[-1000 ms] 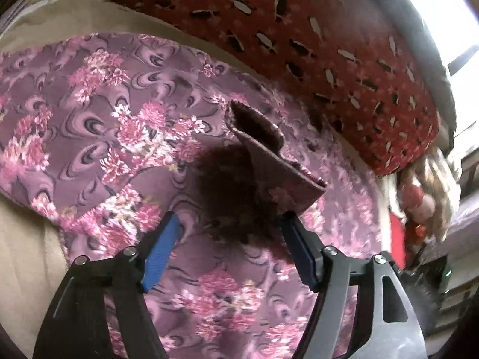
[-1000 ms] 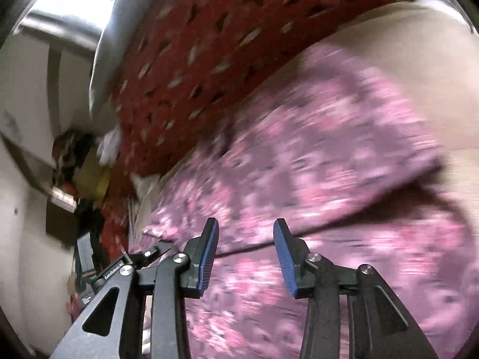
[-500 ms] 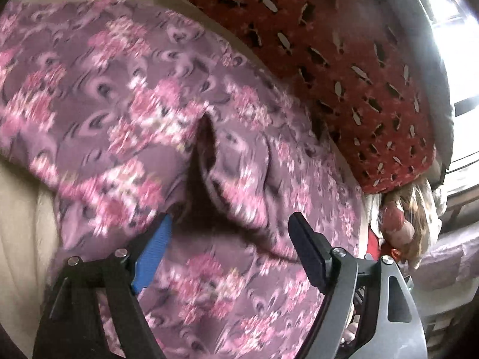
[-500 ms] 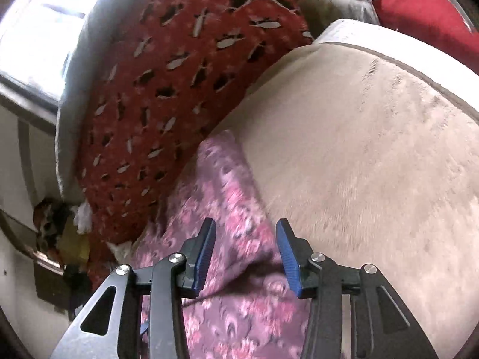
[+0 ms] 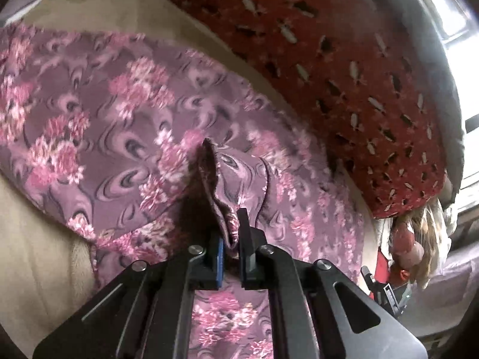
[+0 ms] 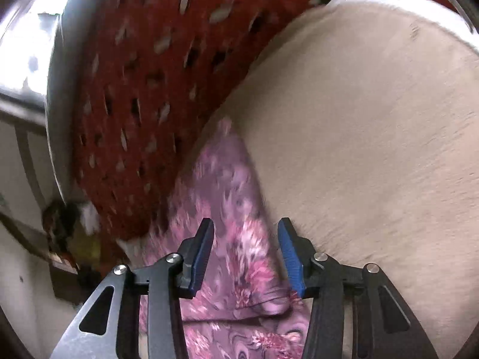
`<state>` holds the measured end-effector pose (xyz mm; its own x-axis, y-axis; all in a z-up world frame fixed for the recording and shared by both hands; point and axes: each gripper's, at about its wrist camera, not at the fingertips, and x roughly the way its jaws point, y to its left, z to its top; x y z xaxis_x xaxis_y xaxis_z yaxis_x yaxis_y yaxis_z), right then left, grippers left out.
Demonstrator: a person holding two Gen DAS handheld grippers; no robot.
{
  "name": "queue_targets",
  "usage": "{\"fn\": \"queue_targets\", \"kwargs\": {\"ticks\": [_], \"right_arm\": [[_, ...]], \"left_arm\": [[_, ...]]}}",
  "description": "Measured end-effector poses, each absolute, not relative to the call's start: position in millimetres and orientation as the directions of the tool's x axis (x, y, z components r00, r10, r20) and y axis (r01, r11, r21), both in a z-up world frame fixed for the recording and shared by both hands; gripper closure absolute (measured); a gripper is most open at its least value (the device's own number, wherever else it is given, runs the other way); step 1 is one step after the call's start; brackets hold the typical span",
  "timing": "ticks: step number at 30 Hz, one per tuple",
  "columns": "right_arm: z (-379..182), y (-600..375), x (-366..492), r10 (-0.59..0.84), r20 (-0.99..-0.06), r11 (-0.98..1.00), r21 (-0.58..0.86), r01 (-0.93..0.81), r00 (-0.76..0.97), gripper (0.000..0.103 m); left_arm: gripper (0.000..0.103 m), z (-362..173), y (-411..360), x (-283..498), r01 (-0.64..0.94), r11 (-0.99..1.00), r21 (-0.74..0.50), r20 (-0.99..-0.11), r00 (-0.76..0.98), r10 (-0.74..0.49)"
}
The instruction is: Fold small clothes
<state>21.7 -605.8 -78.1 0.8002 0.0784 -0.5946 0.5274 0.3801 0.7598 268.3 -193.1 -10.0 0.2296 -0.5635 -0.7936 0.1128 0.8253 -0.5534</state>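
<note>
We find the floral garment (image 5: 125, 125) spread over a beige plush surface (image 6: 374, 149), just beside a red patterned cushion (image 5: 344, 74). One raised fold of its edge (image 5: 227, 185) stands pinched between the left tongs (image 5: 230, 239), which are closed on the cloth. In the right wrist view a narrow end of the same fabric (image 6: 236, 209) lies between the pads of the right tongs (image 6: 244, 254); these stand apart and press on nothing.

We judge the fold barely begun: one grasp is secured, the second is not yet made, and no folded layer lies flat. The lifting, carrying over and smoothing all remain.

We cannot establish the garment's type or full outline; both views cut it off. The right view is blurred, and the clutter at the frame edges is unreadable.
</note>
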Motion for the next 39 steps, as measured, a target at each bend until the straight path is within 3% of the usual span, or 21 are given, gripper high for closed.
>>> {"fn": "queue_targets", "kwargs": {"ticks": [2, 6, 10, 14, 17, 21, 25, 27, 29, 30, 33, 35, 37, 39], "right_arm": [[-64.3, -593.9, 32.5, 0.079, -0.617, 0.496, 0.706, 0.506, 0.783, 0.100], [-32.0, -586.4, 9.4, -0.093, -0.537, 0.575, 0.658, 0.486, 0.838, 0.098], [-70.1, -590.2, 19.2, -0.002, -0.711, 0.546, 0.589, 0.596, 0.704, 0.095], [-34.9, -580.9, -4.8, -0.125, -0.618, 0.531, 0.619, 0.579, 0.776, 0.090], [-14.9, -559.3, 12.4, -0.076, -0.588, 0.579, 0.631, 0.516, 0.805, 0.085], [-9.2, -508.6, 58.9, 0.040, -0.624, 0.668, 0.598, 0.443, 0.781, 0.083], [-7.4, -456.6, 98.9, 0.134, -0.638, 0.720, 0.588, 0.368, 0.758, 0.083], [-7.7, -432.3, 118.4, 0.176, -0.636, 0.739, 0.589, 0.326, 0.752, 0.082], [-6.6, -403.4, 141.2, 0.206, -0.640, 0.766, 0.576, 0.286, 0.740, 0.080], [-7.3, -395.7, 149.3, 0.216, -0.642, 0.773, 0.572, 0.273, 0.736, 0.080], [-14.6, -358.3, 181.0, 0.262, -0.648, 0.789, 0.571, 0.228, 0.715, 0.079], [-27.9, -338.5, 197.4, 0.268, -0.676, 0.809, 0.545, 0.220, 0.686, 0.073], [-46.1, -321.1, 205.4, 0.237, -0.711, 0.842, 0.490, 0.225, 0.662, 0.070], [-47.1, -310.1, 197.3, 0.179, -0.680, 0.885, 0.426, 0.185, 0.711, 0.068]], "left_arm": [[0.098, -15.6, -194.3, 267.5, 0.112, 0.830, -0.546, -0.801, 0.220, -0.557], [0.096, -28.8, -209.6, 264.8, 0.164, 0.867, -0.470, -0.841, 0.213, -0.497], [0.094, -14.6, -201.1, 257.3, 0.206, 0.866, -0.456, -0.843, 0.212, -0.495], [0.093, 7.9, -163.6, 246.0, 0.147, 0.832, -0.536, -0.781, 0.288, -0.554], [0.087, 8.4, -172.2, 250.6, 0.165, 0.822, -0.546, -0.777, 0.266, -0.570], [0.086, -22.5, -199.1, 264.6, 0.173, 0.871, -0.460, -0.852, 0.190, -0.488], [0.086, -17.5, -174.7, 266.4, 0.143, 0.826, -0.545, -0.807, 0.177, -0.563], [0.083, -7.2, -154.9, 266.2, 0.137, 0.812, -0.567, -0.787, 0.202, -0.583], [0.060, 1.7, -129.3, 270.2, 0.124, 0.815, -0.566, -0.781, 0.238, -0.578], [0.055, 4.8, -116.3, 271.5, 0.111, 0.818, -0.565, -0.779, 0.256, -0.572], [0.053, 10.0, -70.0, 283.6, 0.057, 0.821, -0.568, -0.775, 0.298, -0.557], [0.053, 9.2, -35.5, 296.1, 0.009, 0.824, -0.566, -0.780, 0.319, -0.539], [0.053, 9.0, 6.1, 308.6, -0.056, 0.836, -0.545, -0.793, 0.356, -0.493], [0.053, 6.3, 39.3, 320.1, -0.116, 0.858, -0.501, -0.816, 0.393, -0.423]]}}
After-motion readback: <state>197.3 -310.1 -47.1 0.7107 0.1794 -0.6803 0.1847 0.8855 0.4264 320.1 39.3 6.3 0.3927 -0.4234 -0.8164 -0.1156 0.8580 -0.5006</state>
